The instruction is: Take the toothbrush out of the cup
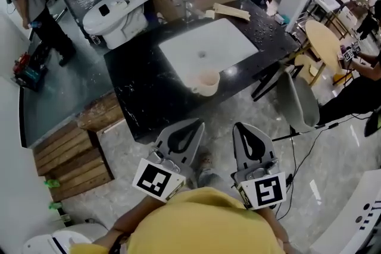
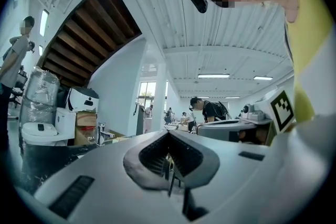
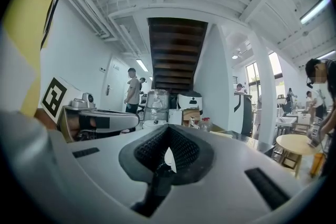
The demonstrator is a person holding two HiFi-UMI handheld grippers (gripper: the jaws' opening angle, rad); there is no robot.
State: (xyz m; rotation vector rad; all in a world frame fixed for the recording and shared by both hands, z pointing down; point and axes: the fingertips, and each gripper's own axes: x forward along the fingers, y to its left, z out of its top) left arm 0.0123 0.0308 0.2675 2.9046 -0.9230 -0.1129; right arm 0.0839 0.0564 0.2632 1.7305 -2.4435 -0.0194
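Cup sits on counter at sink front edge, ahead of and approx. between L gripper and R gripper, L marginally nearer, both closed w/ nothing held (toothbrush not discernible, axis unknown).

glossy black veined stone counter, smooth white glazed sink, matt cream cup, rough wooden pallets, polished grey floor.

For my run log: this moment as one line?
stage: not begun | left gripper: shut, empty | right gripper: shut, empty | cup: at sink edge, untouched | toothbrush: not visible
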